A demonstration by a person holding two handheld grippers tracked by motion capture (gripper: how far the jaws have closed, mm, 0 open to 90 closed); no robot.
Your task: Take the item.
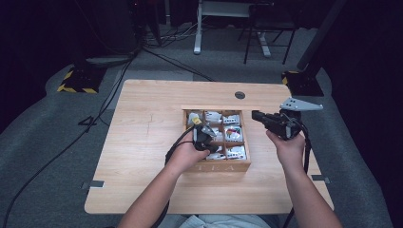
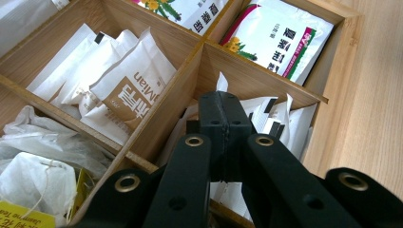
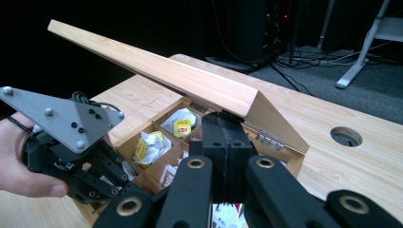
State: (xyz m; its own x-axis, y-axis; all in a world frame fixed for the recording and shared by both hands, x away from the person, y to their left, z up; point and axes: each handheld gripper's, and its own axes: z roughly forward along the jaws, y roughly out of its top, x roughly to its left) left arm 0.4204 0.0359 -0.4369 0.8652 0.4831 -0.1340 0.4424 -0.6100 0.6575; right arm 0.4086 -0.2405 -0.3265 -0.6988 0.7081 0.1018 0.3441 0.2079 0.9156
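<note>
This looks like a recording studio or robotics lab, not a home. A pale wooden table with a round cable hole stands alone on grey carpet, ringed by black surroundings that swallow the walls. Black cables snake across the floor toward dark equipment at the back. Two black stand bases edged with yellow-and-black hazard tape sit at the table's far corners, one carrying a slanted black pole. Behind them stand a white metal desk leg and a black chair frame, with small red indicator lights glowing in the darkness.
</note>
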